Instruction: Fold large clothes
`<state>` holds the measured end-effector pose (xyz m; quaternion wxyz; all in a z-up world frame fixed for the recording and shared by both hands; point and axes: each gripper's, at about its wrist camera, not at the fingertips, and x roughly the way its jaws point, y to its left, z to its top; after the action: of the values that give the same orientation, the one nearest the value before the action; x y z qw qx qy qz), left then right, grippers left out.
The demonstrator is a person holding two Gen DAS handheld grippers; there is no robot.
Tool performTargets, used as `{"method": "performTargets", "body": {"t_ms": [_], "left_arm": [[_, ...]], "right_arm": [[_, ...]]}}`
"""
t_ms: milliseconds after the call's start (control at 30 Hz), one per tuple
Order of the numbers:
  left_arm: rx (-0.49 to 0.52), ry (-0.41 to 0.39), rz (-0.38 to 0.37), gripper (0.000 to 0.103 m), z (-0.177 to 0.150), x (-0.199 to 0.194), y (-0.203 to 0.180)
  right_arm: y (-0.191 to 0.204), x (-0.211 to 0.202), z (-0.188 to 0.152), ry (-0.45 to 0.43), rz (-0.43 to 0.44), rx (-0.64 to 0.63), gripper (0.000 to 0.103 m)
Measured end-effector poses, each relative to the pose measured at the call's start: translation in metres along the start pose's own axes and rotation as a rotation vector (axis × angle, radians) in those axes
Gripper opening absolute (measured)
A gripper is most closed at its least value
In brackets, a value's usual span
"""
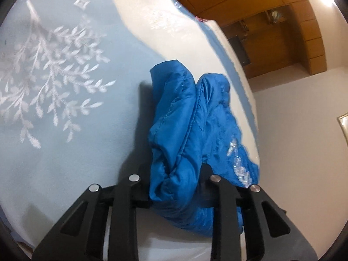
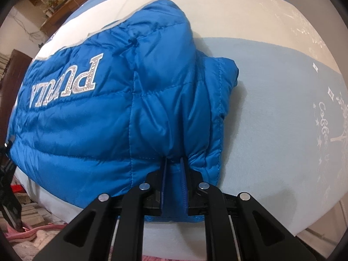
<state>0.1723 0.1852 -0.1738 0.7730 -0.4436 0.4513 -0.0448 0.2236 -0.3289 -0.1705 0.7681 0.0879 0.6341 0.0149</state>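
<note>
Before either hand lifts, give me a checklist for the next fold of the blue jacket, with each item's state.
1. Right gripper has its jaws clamped on the blue jacket's edge: ok.
2. Left gripper has jacket fabric bunched between its jaws: ok; firmness of that grip: cannot tell.
3. Jacket lies flat and smooth: not ok, it is puffed and crumpled.
4. Bedspread beside the jacket is bare enough for the fold: ok.
5. Jacket sits fully on the bed: not ok, its near edge overhangs.
</note>
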Motion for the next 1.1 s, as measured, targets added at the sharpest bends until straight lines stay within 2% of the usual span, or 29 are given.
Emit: {"method": "performTargets", "body": {"t_ms": [100,233,400,600,667,800,900,1100], "left_arm": [[-0.059,0.025,-0.025,0.026,-0.001,0.011,0.019],[0.011,0.025,0.038,0.031,-0.003,0.017,0.015],[0.009,0.029,0.04,0.032,0.0,0.022,0.017],[0.006,0.013,0.064,0.03,-0.004,0.016,0.006],[0.052,-0.003,0.092,0.028,-0.006,0.003,-0.008],[0.133,-0.046,0.121,0.026,-0.009,-0.014,-0.043],[0.213,-0.088,0.134,0.026,-0.015,-0.026,-0.077],[0.397,-0.139,0.105,0.026,-0.037,-0.043,-0.158]], "right_arm": [[-0.001,0.001,0.002,0.001,-0.01,-0.013,0.011],[0.001,0.004,0.004,-0.002,-0.031,-0.025,0.011],[0.008,0.007,-0.001,-0.01,-0.013,-0.017,0.011],[-0.003,0.004,-0.003,-0.004,0.018,-0.007,0.012],[-0.009,-0.004,0.0,-0.004,0.026,0.003,0.013],[-0.014,-0.027,0.002,-0.04,0.04,-0.017,0.027],[-0.02,-0.044,0.004,-0.064,0.029,-0.021,0.027],[-0.031,-0.069,0.005,-0.099,0.054,-0.038,0.028]]}}
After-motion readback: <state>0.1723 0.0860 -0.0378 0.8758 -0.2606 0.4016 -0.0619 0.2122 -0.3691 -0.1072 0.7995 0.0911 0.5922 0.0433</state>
